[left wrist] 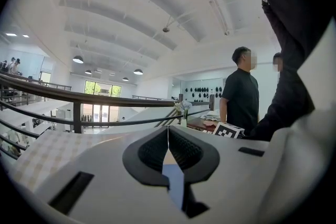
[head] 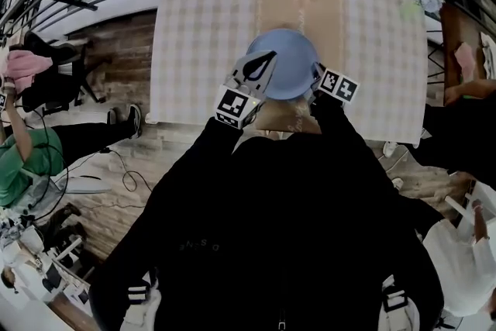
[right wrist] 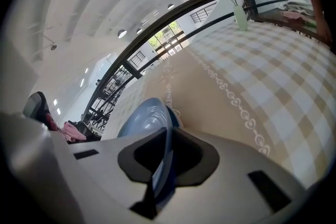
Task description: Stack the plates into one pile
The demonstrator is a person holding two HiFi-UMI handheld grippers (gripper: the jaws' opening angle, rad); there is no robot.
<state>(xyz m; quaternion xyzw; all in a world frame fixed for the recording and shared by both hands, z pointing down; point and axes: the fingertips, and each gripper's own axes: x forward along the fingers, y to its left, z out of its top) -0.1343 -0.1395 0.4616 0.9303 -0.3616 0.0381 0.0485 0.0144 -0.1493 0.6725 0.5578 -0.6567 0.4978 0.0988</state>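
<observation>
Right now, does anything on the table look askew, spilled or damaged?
Nothing stands out. The blue plate looks whole, its rim held in the right gripper, and the checked tablecloth lies flat with no spill.

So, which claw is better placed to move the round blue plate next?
Right. The right claw grips the rim of the round blue plate; the left claw is shut, holding nothing.

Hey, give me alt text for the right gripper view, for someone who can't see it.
The right gripper has its jaws closed on the rim of a blue plate, seen against a checked tablecloth with a beige scroll-patterned band. A vase of flowers stands near the table's far edge, with a dark railing beyond.
</observation>
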